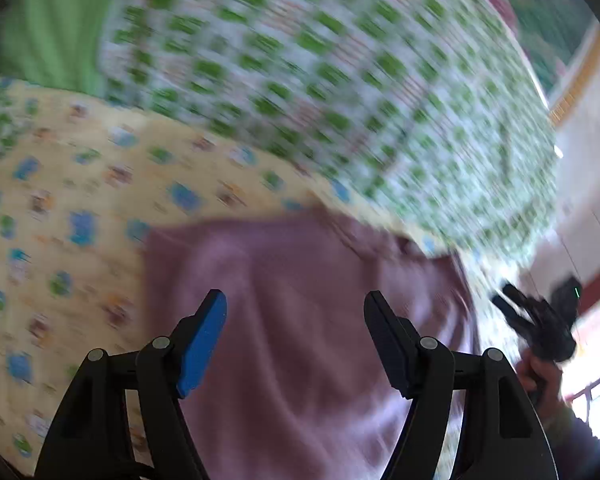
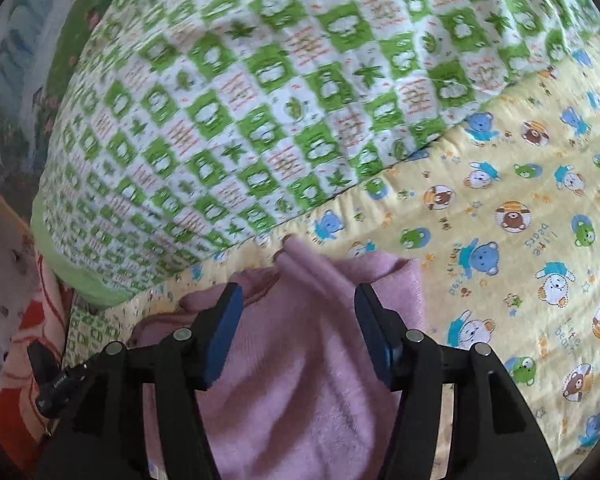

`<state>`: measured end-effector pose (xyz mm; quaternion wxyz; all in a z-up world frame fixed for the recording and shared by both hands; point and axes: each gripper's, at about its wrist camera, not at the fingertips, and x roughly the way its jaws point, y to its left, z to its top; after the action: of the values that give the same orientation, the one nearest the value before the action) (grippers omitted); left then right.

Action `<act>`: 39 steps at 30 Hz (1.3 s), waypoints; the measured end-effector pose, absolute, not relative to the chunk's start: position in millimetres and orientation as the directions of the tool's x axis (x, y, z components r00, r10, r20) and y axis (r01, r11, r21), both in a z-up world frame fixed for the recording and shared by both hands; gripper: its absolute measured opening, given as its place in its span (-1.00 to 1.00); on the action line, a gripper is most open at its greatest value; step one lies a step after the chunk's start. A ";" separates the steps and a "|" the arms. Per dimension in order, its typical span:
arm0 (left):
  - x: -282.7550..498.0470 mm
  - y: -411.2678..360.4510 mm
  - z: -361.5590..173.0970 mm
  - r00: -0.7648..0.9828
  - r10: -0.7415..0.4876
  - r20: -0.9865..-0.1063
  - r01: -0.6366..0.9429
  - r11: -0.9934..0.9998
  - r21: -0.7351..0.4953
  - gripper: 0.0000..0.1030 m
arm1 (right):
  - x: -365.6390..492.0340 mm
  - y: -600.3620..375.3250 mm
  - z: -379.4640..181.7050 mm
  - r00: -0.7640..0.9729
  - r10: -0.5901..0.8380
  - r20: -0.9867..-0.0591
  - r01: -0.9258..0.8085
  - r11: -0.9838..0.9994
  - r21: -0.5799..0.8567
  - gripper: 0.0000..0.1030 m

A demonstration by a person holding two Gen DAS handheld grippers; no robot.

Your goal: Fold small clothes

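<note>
A small pink garment (image 1: 300, 320) lies on the yellow bear-print sheet (image 1: 60, 208); the left wrist view is blurred. My left gripper (image 1: 296, 312) hovers over it with its jaws apart and nothing pinched between the blue pads. In the right wrist view the same pink garment (image 2: 300, 360) lies bunched below my right gripper (image 2: 298, 304), whose jaws also stand apart above the cloth without pressing on it. The right gripper (image 1: 508, 300) shows at the right edge of the left wrist view, held by a hand (image 1: 540, 372).
A green-and-white checked quilt (image 2: 260, 100) is heaped just behind the garment. The yellow sheet (image 2: 520, 240) spreads to the right. An orange-patterned cloth (image 2: 16, 360) lies at the left edge. A pale wall with a yellow trim (image 1: 580, 80) stands at right.
</note>
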<state>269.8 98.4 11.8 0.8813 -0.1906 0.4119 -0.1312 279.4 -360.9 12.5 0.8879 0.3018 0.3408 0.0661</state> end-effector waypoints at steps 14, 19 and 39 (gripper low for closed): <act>342.8 14.8 -50.9 0.489 -0.347 -0.800 0.172 0.938 -0.302 0.34 | 321.8 -253.1 -60.2 0.474 0.518 -0.713 -0.234 0.854 0.465 0.10; 375.4 59.8 -41.3 0.554 -0.345 -0.757 0.074 0.927 -0.368 0.12 | 341.4 -302.0 -57.4 0.585 0.469 -0.662 -0.121 0.857 0.501 -0.04; 247.5 134.3 -24.0 0.591 -0.286 -0.754 -0.185 0.862 -0.472 0.43 | 268.3 -329.8 -14.8 0.729 0.367 -0.578 0.097 0.780 0.619 0.11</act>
<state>247.5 134.3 -24.0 0.8529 -0.2612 0.4510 -0.0295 268.3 -329.8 -14.8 0.8719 0.3229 0.3599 0.0774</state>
